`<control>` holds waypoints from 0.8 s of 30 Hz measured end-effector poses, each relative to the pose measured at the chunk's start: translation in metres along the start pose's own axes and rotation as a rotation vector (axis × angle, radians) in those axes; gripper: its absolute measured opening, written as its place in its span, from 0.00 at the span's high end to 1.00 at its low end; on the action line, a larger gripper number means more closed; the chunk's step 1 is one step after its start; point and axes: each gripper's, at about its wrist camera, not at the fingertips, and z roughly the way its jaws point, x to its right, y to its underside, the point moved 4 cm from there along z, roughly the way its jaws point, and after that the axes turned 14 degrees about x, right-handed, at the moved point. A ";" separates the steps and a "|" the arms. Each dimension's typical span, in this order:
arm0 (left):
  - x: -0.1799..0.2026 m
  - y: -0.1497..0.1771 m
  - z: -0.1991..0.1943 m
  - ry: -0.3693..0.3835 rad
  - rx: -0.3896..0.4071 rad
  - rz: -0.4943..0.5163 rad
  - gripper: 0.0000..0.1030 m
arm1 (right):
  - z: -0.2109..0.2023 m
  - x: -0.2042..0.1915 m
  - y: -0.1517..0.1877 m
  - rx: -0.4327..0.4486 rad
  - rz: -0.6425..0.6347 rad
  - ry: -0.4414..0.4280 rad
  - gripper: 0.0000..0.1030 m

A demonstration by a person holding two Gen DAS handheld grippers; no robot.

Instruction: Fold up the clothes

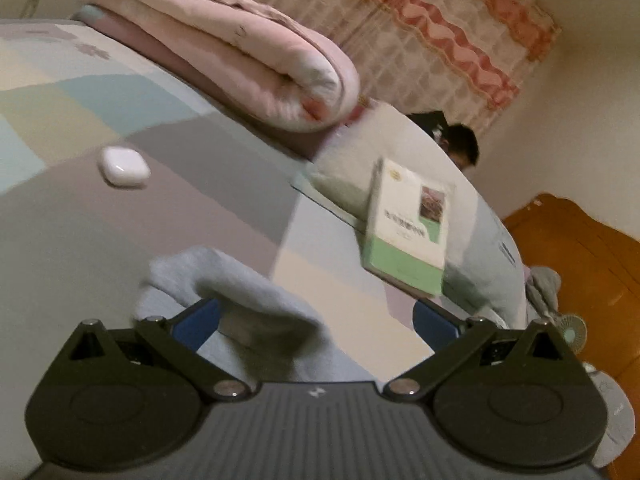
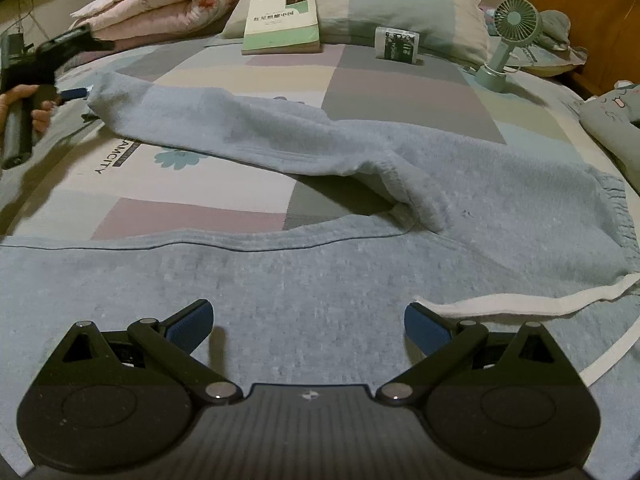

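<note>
A: Sweatpants (image 2: 360,208) sprawl across the bed (image 2: 208,216), filling the lower half of the right view, barely folded, one leg angling to the upper left.
B: Left gripper (image 1: 316,316) is spread wide, the hem bunched by one finger. Right gripper (image 2: 308,320) hovers spread over the waist.
A: Containers?
B: None visible; nearly all folds remain.

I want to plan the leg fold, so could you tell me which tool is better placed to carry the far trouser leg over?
The left tool, probably: its open fingers already straddle the leg's cuff. The right tool hovers open over the near leg, away from that cuff.
</note>
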 end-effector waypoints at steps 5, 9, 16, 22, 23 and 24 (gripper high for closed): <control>-0.017 0.001 0.001 -0.085 -0.115 0.131 0.01 | 0.002 -0.001 0.001 -0.009 0.000 -0.002 0.00; -0.028 0.020 0.002 -0.145 -0.229 0.256 0.03 | 0.002 -0.003 0.001 -0.013 -0.014 0.003 0.00; -0.027 0.043 -0.004 -0.140 -0.246 0.541 0.03 | 0.004 -0.011 -0.001 -0.032 -0.038 0.020 0.00; -0.020 0.042 0.004 -0.087 -0.238 0.541 0.03 | 0.008 -0.022 -0.003 -0.042 -0.062 0.032 0.00; -0.014 0.044 0.007 -0.064 -0.235 0.561 0.03 | 0.009 -0.024 -0.003 -0.046 -0.064 0.031 0.00; -0.004 0.047 0.010 -0.042 -0.221 0.611 0.03 | 0.010 -0.027 -0.003 -0.047 -0.067 0.030 0.00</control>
